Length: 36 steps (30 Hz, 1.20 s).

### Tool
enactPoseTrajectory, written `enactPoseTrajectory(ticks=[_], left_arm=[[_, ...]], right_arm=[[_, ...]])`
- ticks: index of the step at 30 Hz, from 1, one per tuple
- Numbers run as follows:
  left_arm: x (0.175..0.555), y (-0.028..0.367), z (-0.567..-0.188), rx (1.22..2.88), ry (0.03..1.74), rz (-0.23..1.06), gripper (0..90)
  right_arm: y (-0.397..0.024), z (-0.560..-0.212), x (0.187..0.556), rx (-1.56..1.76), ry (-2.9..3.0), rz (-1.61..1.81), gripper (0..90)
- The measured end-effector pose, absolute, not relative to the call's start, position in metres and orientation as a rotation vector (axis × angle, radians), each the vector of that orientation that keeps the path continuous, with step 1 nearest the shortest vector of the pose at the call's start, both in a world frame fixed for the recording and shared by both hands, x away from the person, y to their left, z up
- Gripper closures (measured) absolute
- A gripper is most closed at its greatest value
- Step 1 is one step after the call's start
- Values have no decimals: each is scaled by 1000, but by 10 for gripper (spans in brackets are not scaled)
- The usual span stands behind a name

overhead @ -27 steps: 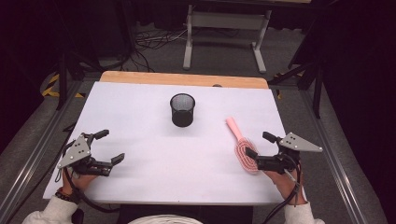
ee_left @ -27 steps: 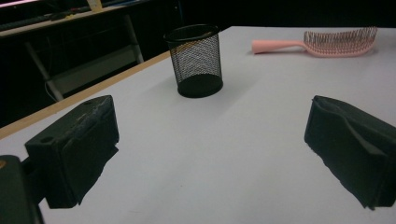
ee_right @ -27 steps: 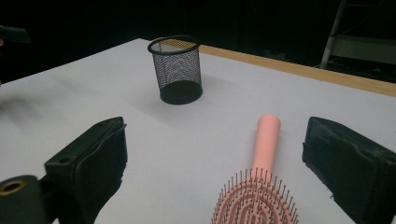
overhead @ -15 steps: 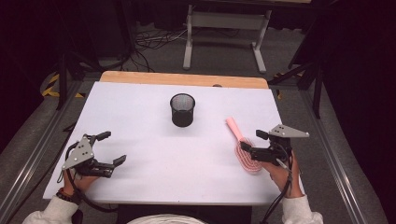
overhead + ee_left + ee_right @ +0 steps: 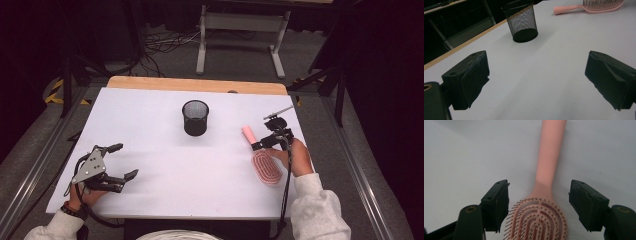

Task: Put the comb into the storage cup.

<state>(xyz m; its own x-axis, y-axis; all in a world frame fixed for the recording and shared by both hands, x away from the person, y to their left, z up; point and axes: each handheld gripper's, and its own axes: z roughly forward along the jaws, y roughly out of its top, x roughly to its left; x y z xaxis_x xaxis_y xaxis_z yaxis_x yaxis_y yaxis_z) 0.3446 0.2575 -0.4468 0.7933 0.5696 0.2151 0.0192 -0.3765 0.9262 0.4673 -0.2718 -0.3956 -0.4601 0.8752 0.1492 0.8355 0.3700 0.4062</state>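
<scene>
White worktop (image 5: 165,200) carries a black mesh cup (image 5: 195,117) near centre, upright, and a pink hairbrush (image 5: 263,162) lying bristles up at the right side, handle pointing toward the far edge, well apart from the cup. Right claw (image 5: 539,205) hangs over the brush w/ jaws part open either side of the head's top, not pressing it. Left claw (image 5: 119,161) at near left, jaws wide, nothing btwn them.
</scene>
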Motion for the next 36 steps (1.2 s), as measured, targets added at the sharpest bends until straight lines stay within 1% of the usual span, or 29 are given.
enactPoseTrajectory(ticks=[2, 3, 5, 8, 9, 10, 11, 12, 14, 15, 17, 18, 25, 26, 27, 28, 29, 30, 33, 35, 36], left_arm=[[343, 256, -447, 1885, 441, 632, 69], [343, 256, -447, 1885, 441, 631, 71], [344, 256, -447, 1888, 442, 637, 74], [344, 255, -447, 1893, 442, 637, 78], [344, 255, -447, 1894, 439, 633, 78], [343, 254, -447, 1896, 437, 641, 79], [343, 254, -447, 1896, 437, 641, 79], [343, 254, -447, 1897, 436, 642, 80], [343, 253, -447, 1896, 432, 640, 82], [343, 253, -447, 1902, 431, 643, 84], [343, 253, -447, 1904, 430, 640, 84], [343, 253, -447, 1907, 427, 639, 85], [342, 253, -447, 1908, 424, 640, 92], [342, 252, -447, 1909, 423, 640, 98], [343, 252, -447, 1917, 419, 650, 104], [342, 251, -447, 1916, 423, 659, 104], [342, 250, -447, 1918, 419, 665, 124], [344, 245, -446, 1934, 415, 704, 135], [345, 238, -445, 1946, 394, 719, 141], [345, 227, -444, 1969, 345, 785, 166], [347, 217, -443, 1985, 325, 862, 177]], right_arm=[[-269, -402, 474, 1598, 2529, 574, 327], [-269, -404, 476, 1600, 2545, 563, 367], [-269, -406, 479, 1601, 2543, 532, 372], [-268, -412, 485, 1623, 2560, 512, 415], [-268, -412, 485, 1623, 2560, 512, 415], [-265, -415, 488, 1615, 2575, 492, 441], [-265, -415, 488, 1615, 2575, 492, 441], [-262, -417, 491, 1615, 2582, 472, 463], [-260, -419, 493, 1613, 2586, 454, 464], [-257, -422, 496, 1592, 2595, 401, 499], [-255, -421, 496, 1590, 2596, 389, 507], [-253, -421, 497, 1571, 2617, 380, 625], [-251, -421, 497, 1558, 2637, 388, 655], [-252, -420, 497, 1563, 2642, 403, 688], [-254, -420, 496, 1556, 2677, 447, 705], [-253, -420, 494, 1518, 2691, 444, 706], [-254, -420, 493, 1522, 2683, 462, 707], [-254, -420, 492, 1521, 2703, 485, 707], [-254, -418, 490, 1512, 2711, 526, 708], [-252, -413, 488, 1490, 2724, 569, 709], [-249, -408, 485, 1465, 2751, 625, 709]])
